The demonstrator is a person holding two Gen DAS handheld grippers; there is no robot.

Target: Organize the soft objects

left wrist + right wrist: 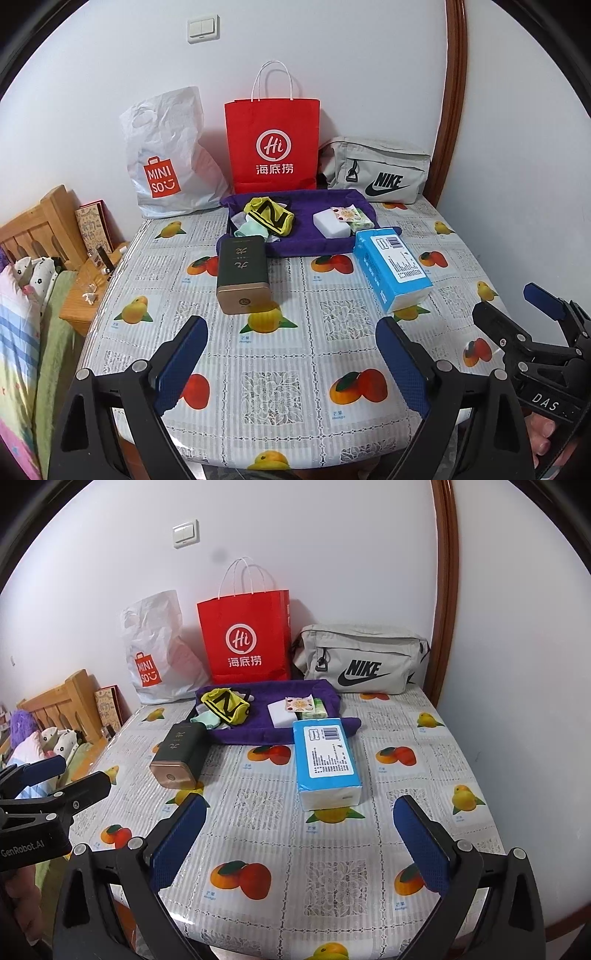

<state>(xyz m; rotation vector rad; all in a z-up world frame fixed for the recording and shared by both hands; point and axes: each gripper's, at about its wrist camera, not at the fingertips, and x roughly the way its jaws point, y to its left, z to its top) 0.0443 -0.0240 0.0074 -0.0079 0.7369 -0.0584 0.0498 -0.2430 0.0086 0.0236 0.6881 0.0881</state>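
Both grippers hang over the near edge of the table (280,369), each with its fingers spread wide and nothing between them. The left gripper (291,365) points at the middle of the fruit-print cloth; the right gripper (299,843) sits to its right and shows in the left view as a black frame at the edge.

The tissue pack (327,762), blue and white, lies flat on the cloth just ahead of the right gripper, its far end touching or just short of the purple tray (295,243). In the tray's left half sit a yellow-and-black cloth (269,216) and a pale green one (251,229), bunched together. In its right half lie a white block (330,223) and small green packets (356,218); what these are is hard to tell at this size.

A dark green tin (242,273) lies on its side between the left gripper and the tray, its far end against the tray's front left corner, blocking the straight path to the cloths.

Behind the tray, against the wall, stand a white Miniso bag (166,158), a red paper bag (273,144) and a grey Nike pouch (376,170). A bed (22,314) lies left of the table.
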